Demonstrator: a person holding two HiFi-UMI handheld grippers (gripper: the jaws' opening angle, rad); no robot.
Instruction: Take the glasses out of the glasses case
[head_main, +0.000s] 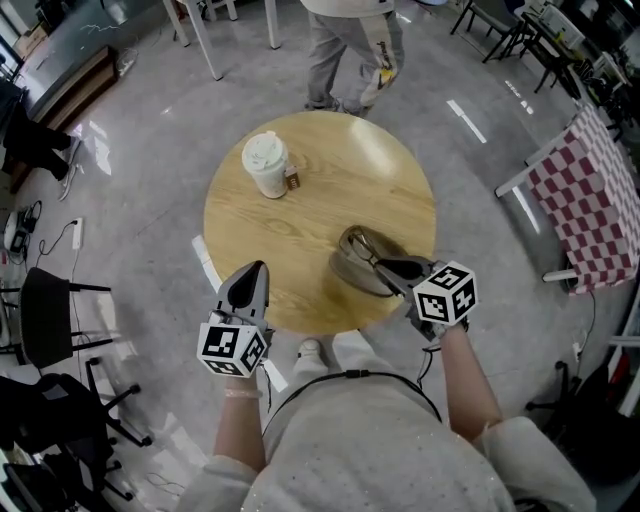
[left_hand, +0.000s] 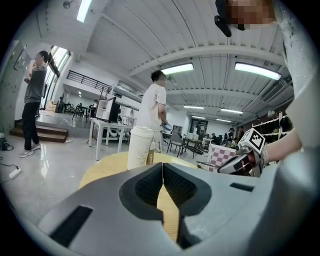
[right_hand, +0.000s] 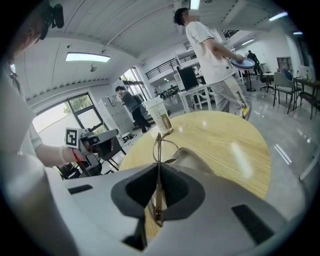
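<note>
One glasses case (head_main: 358, 262) lay open at the surface's (head_main: 340, 185) near right. My right tool (right_hand: 157, 172) pinched the single pair of glasses (right_hand: 158, 160) just over it. My left tool (left_hand: 162, 172) hung closed and empty at the near edge. One lidded cup (head_main: 267, 164) stood far left.

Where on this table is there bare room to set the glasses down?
Bare wood: the far right of the table, from the paper cup to the rim, and the left, between cup and left hand-held gripper. Crowded: near right, with the open glasses case and the right hand-held gripper holding the glasses.
</note>
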